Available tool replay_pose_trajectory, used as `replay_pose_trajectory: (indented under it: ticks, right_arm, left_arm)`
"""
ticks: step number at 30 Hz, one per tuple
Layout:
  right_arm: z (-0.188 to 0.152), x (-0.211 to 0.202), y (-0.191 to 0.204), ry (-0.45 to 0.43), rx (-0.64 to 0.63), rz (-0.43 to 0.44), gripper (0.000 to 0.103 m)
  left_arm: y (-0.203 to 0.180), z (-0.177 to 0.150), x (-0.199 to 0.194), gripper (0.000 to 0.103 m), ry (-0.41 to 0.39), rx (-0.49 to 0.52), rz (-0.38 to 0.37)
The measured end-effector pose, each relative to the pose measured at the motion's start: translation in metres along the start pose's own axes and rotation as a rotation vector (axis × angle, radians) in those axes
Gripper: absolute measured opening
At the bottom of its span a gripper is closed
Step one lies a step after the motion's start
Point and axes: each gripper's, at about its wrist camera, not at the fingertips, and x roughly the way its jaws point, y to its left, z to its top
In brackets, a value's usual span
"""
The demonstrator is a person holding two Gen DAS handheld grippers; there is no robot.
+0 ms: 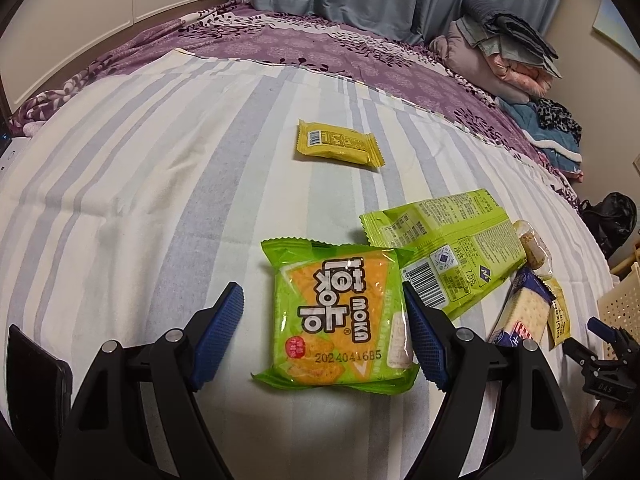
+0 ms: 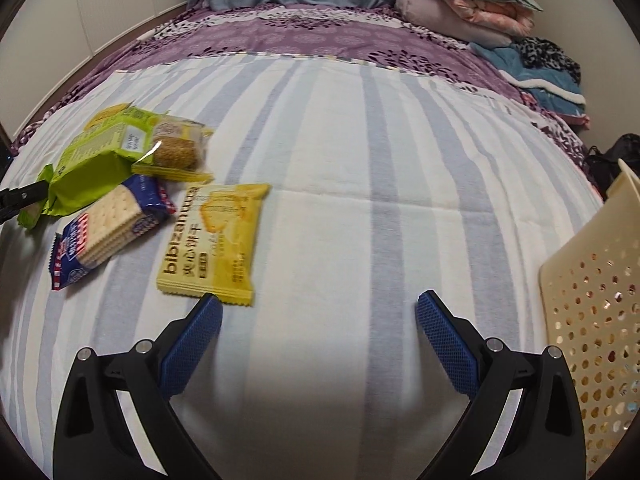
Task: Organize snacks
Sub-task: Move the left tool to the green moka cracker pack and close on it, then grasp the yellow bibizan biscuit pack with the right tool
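Left wrist view: the left gripper [image 1: 324,300] hangs low over the striped bedsheet [image 1: 140,200], fingers spread wide on either side of the green Moka snack packet [image 1: 340,312], gripping nothing. The right pad looks close to the packet's edge, though contact cannot be confirmed. Just behind the Moka packet lies a long lime-green bag [image 1: 448,248], its corner under the packet's far edge; closing here risks catching both wrappers, or the slick film sliding out. A small yellow wafer packet [image 1: 338,144] sits well beyond, alone.

Right wrist view: the right gripper [image 2: 318,302] is likewise parted and empty over bare sheet. The yellow bibizan biscuit packet [image 2: 216,240] lies just ahead of its left finger, offset from the gap, so a straight close would likely miss or nudge it. Beyond it sit the blue cracker pack [image 2: 112,224] and a clear-wrapped cereal bar [image 2: 176,148]. The perforated cream basket [image 2: 592,280], far right of the biscuit packet, leans, and a dropped snack could tip it.
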Motion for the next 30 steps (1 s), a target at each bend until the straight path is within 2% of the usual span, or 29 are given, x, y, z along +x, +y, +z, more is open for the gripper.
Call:
replay_pose_trajectory:
  ticks: [1,5,13,19,22,24,26,30]
  right_arm:
    - [0.0,-0.001,-0.001,-0.003,0.01,0.005,0.098]
    - [0.003,-0.009,0.001,-0.032,0.016,0.051,0.098]
    - [0.011,-0.008,0.033,-0.063,-0.04,0.122,0.098]
    - [0.019,0.001,0.048,-0.07,-0.046,0.141,0.098]
    - [0.025,0.006,0.054,-0.077,-0.059,0.116,0.097]
    - [0.029,0.009,0.056,-0.075,-0.064,0.103,0.091]
    - [0.031,0.015,0.055,-0.058,-0.057,0.099,0.075]
    - [0.03,0.016,0.052,-0.064,-0.06,0.087,0.069]
  left_arm:
    - [0.0,0.0,0.0,0.079,-0.001,0.001,0.0]
    - [0.004,0.0,-0.003,0.06,-0.001,0.0,0.002]
    - [0.007,-0.001,-0.011,0.058,-0.013,0.013,0.018]
    - [0.01,0.002,-0.023,0.058,-0.036,0.011,0.03]
    - [0.01,0.005,-0.028,0.058,-0.045,0.012,0.028]
    - [0.008,0.006,-0.03,0.058,-0.049,0.016,0.025]
    - [0.006,0.007,-0.032,0.058,-0.053,0.018,0.021]
    - [0.003,0.008,-0.035,0.058,-0.055,0.019,0.013]
